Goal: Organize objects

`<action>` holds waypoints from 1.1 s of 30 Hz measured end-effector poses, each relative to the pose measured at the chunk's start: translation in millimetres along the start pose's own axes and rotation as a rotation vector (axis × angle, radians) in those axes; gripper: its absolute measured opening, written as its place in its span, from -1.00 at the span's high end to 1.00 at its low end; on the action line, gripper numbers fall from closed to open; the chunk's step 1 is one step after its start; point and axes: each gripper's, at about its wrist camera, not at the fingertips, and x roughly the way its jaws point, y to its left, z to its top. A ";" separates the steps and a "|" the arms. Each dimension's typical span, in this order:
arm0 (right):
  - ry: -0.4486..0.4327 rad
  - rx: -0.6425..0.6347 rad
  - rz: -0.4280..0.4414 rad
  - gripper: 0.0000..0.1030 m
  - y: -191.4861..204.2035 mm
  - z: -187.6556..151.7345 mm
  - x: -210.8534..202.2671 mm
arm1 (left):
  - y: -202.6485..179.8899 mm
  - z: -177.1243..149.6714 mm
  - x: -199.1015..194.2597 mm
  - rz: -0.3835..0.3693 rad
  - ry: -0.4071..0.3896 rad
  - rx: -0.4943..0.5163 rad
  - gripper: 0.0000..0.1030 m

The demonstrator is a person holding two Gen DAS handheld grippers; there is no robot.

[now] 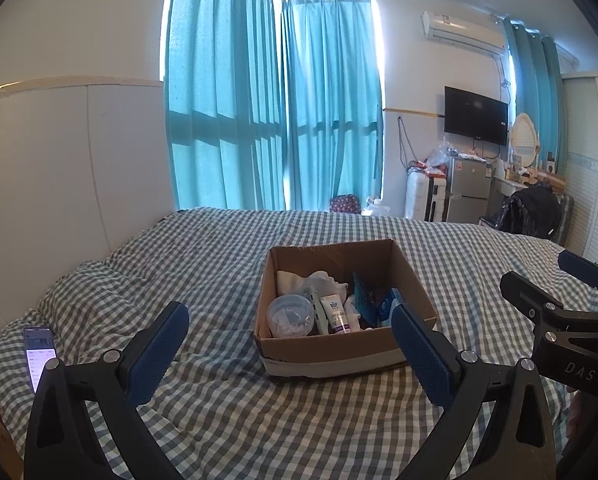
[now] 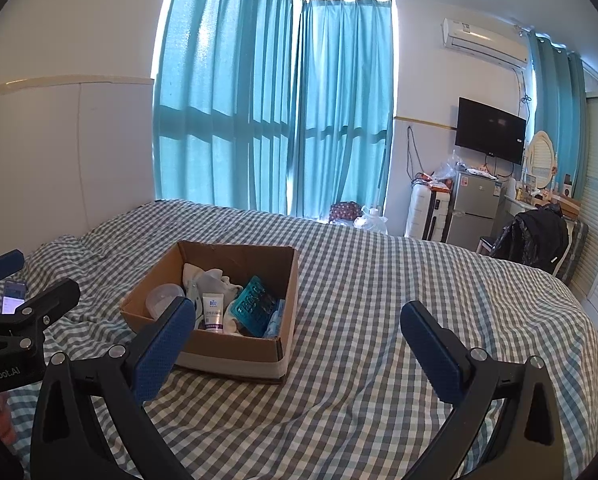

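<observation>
both tools, the left tool (image 1: 289, 344) and the right tool (image 2: 295, 344), stand wide and hold nothing. the square cardboard box (image 1: 331, 350) sits mid-frame on the checked bed (image 1: 219, 420), with a white tube (image 1: 336, 314) and a round plastic container (image 1: 290, 315) inside.

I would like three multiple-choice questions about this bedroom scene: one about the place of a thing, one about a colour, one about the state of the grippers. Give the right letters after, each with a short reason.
1. Where does the cardboard box stand?
A. on the floor
B. on the checked bed cover
C. on the fridge

2. What colour are the curtains?
A. turquoise
B. red
C. white

3. How are the left gripper and the right gripper?
A. both shut on a tube
B. one holds the phone
C. both open, holding nothing

Answers: 1 B, the checked cloth surrounds the box's base. 2 A, both views show turquoise cloth. 3 C, each pair of fingers stands wide apart with nothing between.
</observation>
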 end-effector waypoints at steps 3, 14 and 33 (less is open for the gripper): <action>0.001 0.000 -0.002 -1.00 -0.9 0.1 -0.1 | -0.1 0.0 -0.1 0.003 -0.002 0.006 -1.00; 0.003 0.003 -0.005 -1.00 -0.3 0.9 0.3 | 3.0 0.2 -2.1 0.008 -0.004 -0.002 -1.00; 0.005 0.014 0.001 -1.00 1.5 1.9 0.3 | 0.4 2.2 0.8 0.008 0.010 0.013 -1.00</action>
